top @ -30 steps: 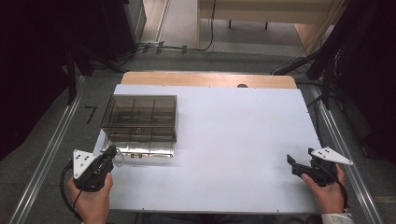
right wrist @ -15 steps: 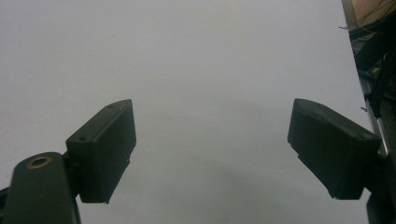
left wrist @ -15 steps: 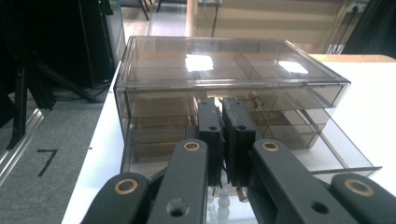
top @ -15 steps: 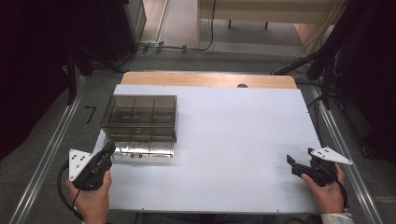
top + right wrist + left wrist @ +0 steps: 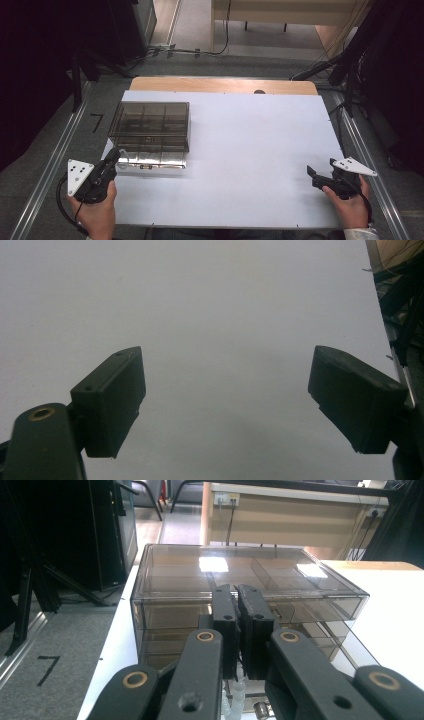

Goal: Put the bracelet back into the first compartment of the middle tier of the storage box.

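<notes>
Two grippers at near table edge, one per hand. Left gripper (image 5: 111, 159) at near-left corner, jaws pressed together with nothing between them, tips just in front of smoky clear compartment box (image 5: 150, 120), aimed at its near wall; touching or not, cannot tell. Box sits on left part of white table (image 5: 250, 150), lid down. Right gripper (image 5: 316, 177) at near-right corner, jaws spread wide over bare tabletop, well apart from box.
</notes>
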